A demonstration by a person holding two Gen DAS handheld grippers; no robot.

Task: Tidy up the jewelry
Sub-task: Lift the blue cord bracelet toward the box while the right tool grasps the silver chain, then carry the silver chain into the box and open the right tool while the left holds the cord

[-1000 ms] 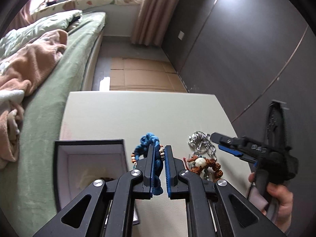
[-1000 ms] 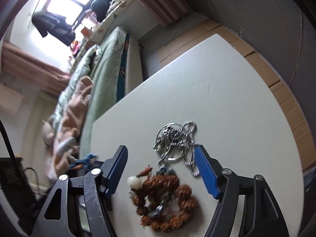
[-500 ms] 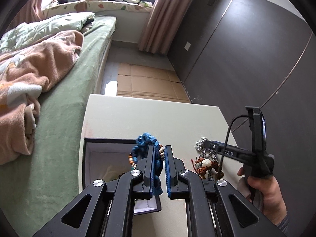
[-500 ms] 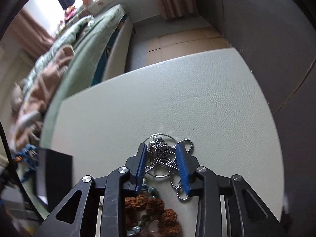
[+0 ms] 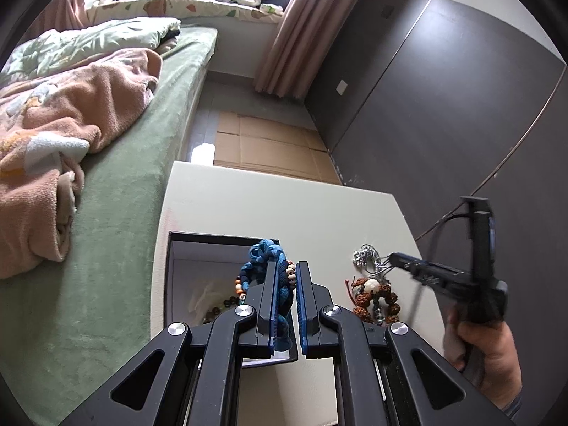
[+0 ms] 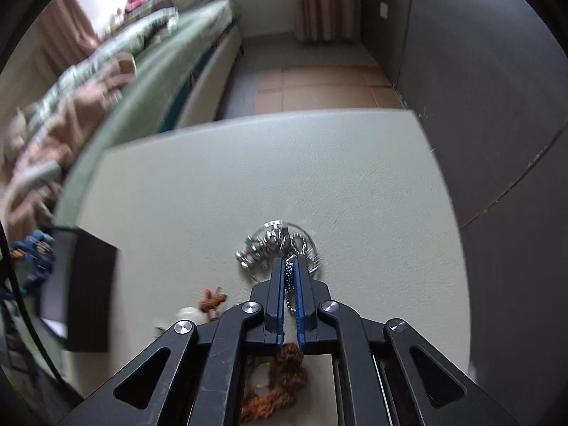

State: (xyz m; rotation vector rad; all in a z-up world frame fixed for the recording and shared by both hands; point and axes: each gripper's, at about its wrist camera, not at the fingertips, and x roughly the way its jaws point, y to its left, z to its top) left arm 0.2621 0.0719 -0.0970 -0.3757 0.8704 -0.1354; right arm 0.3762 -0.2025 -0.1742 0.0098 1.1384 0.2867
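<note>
My left gripper (image 5: 285,266) is shut on a blue braided cord bracelet with small beads (image 5: 264,259) and holds it above the open black jewelry box (image 5: 213,269), which has a pale lining and dark beads inside. My right gripper (image 6: 291,261) is shut on the silver chain (image 6: 280,245), a tangle of rings and ball chain lying on the cream table (image 6: 284,170). A brown seed-bead bracelet with a white bead (image 5: 372,294) lies just behind the chain; it shows under my right gripper (image 6: 280,383). The box also shows at the left in the right wrist view (image 6: 81,284).
A bed with green sheet (image 5: 117,230) and a pink blanket (image 5: 71,113) runs along the table's left side. A dark wall (image 5: 443,113) stands to the right. Cardboard sheets (image 5: 266,149) cover the floor beyond the table's far edge.
My right gripper has closed from wide open onto the silver chain. My left gripper, still shut on the blue bracelet, has moved left to above the box.
</note>
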